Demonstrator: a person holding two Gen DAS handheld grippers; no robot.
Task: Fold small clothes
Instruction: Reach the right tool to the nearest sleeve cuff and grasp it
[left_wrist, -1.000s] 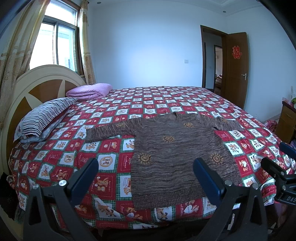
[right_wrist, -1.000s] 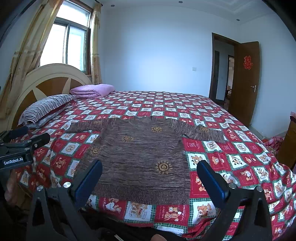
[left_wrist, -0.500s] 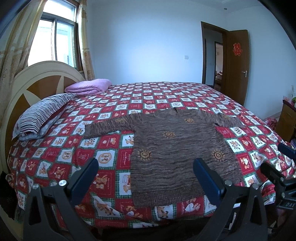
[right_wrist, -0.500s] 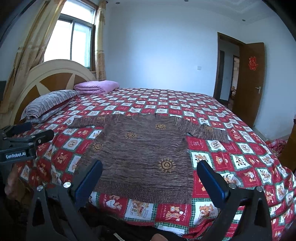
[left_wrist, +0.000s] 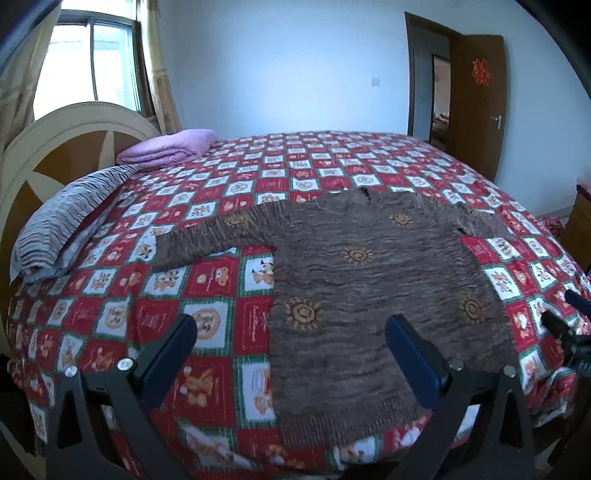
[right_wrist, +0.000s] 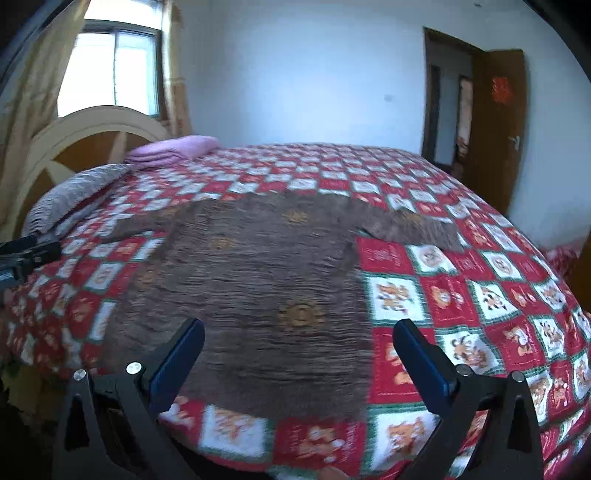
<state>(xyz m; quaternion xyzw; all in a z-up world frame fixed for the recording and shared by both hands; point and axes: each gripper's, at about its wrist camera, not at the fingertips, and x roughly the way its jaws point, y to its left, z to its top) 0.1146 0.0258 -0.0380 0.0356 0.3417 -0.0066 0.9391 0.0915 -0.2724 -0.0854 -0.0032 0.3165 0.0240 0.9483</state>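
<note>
A small brown knitted sweater (left_wrist: 369, 280) with orange sun motifs lies flat on the bed, sleeves spread to both sides, hem toward me. It also shows in the right wrist view (right_wrist: 258, 280), blurred. My left gripper (left_wrist: 291, 354) is open and empty, above the bed's near edge by the sweater's lower left hem. My right gripper (right_wrist: 299, 354) is open and empty, above the sweater's lower right hem. The right gripper's tip shows at the right edge of the left wrist view (left_wrist: 565, 325).
The bed has a red, white and green patchwork quilt (left_wrist: 221, 206). A striped pillow (left_wrist: 70, 221) and a folded purple blanket (left_wrist: 170, 146) lie by the round headboard (left_wrist: 48, 155) at left. An open brown door (left_wrist: 476, 96) is at the right.
Both grippers have moved forward and lower toward the bed, so the sweater looks larger. The right wrist view is motion-blurred. Both grippers stay open.
</note>
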